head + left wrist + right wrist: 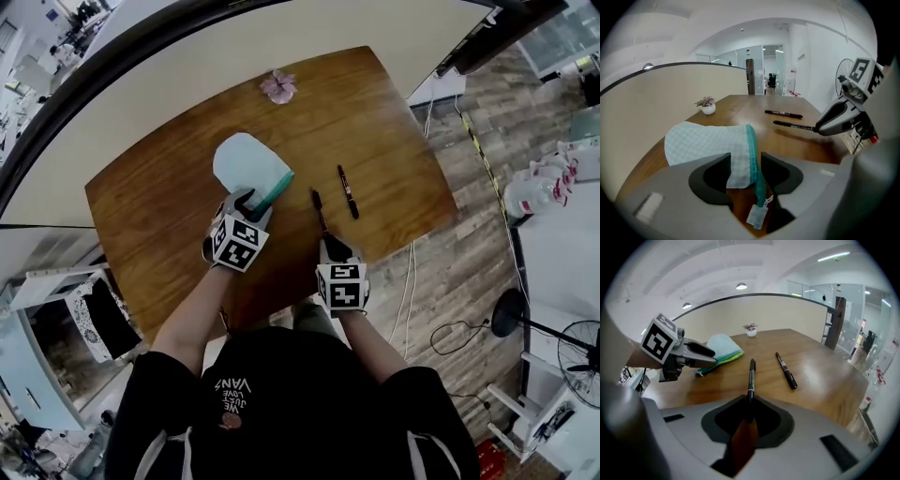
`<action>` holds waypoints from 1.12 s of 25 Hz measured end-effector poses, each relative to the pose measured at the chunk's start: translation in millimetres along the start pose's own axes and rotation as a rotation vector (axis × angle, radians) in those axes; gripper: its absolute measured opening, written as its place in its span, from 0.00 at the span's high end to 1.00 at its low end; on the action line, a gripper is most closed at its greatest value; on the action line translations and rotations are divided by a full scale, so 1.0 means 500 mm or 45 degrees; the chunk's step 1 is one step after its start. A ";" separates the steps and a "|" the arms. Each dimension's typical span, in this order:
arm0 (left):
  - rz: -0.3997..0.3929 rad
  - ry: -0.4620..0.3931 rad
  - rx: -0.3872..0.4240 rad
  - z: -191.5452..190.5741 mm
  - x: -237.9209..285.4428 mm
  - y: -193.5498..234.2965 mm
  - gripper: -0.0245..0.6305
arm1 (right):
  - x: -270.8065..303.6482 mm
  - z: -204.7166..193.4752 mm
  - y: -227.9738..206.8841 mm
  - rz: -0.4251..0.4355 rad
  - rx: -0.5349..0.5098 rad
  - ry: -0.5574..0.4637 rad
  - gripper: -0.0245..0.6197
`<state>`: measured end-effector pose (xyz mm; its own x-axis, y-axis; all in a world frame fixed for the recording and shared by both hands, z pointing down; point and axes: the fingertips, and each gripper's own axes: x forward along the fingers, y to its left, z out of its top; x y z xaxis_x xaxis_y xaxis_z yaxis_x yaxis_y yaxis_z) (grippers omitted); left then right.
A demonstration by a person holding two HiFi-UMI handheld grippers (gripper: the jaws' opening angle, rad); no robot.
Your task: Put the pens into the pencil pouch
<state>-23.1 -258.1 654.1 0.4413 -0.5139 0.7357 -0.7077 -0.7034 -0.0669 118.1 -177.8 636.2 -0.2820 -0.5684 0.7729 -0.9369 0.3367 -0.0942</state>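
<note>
Pouch first: the pale blue-green checked fabric pencil pouch [246,164] lies left of centre on the brown wooden table [169,234]. Its teal zipper edge [752,154] faces right, toward the pens. I cannot tell whether the zip is already undone.

- **Left gripper** [745,171]: It is set over the pouch's near corner with its jaws spread wide, one on either side of the zipper's end. Fabric and zipper sit in the gap, but the pads do not appear to press on them.
- **Zip pull:** The clear zip-pull tag [757,216] hangs nearest, just below the gap.
- **Judgement:** The gripper looks placed to pinch the mouth edge and steady it for a pen.
- **Right gripper** [749,404]: It sits right of the pouch and nearer. Its jaws are clenched on the near end of a slim black pen [751,378].
- **Held pen:** It juts straight ahead, its far tip just right of the zipper edge. I cannot tell whether that tip rests on the wood. It is probably gripped by its end so the free length can be steered into the mouth.
- **Second black pen** [348,191]: It lies loose on the table further right, beside the held one and not touching it, apart from both sets of jaws.
- **Progress:** Neither pen is in the pouch yet.
- **Small pink potted plant** [278,86]: It stands at the far edge, well clear of the work.
</note>
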 end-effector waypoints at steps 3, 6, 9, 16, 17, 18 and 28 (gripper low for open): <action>-0.014 0.022 -0.001 -0.009 0.008 0.000 0.68 | -0.013 -0.002 0.008 0.003 0.018 -0.016 0.85; -0.022 0.014 -0.017 -0.008 0.004 -0.001 0.80 | -0.026 0.000 0.021 0.017 0.015 -0.033 0.85; -0.036 -0.021 -0.042 0.002 -0.008 -0.002 0.86 | -0.036 0.000 0.042 0.048 -0.003 -0.043 0.85; -0.054 -0.098 -0.046 0.020 -0.057 -0.011 0.87 | -0.058 0.016 0.106 0.145 -0.079 -0.062 0.85; -0.059 -0.107 -0.039 0.022 -0.064 -0.016 0.87 | -0.059 0.018 0.113 0.153 -0.089 -0.063 0.85; -0.066 -0.116 -0.035 0.023 -0.072 -0.023 0.87 | -0.060 0.019 0.118 0.161 -0.098 -0.062 0.85; -0.160 -0.169 0.045 0.000 -0.136 -0.107 0.87 | -0.067 0.020 0.164 0.217 -0.171 -0.021 0.85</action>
<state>-15.4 -185.5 607.5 0.5958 -0.4795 0.6443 -0.6233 -0.7819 -0.0056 48.8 -138.5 596.3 -0.4380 -0.5066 0.7426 -0.8399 0.5250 -0.1372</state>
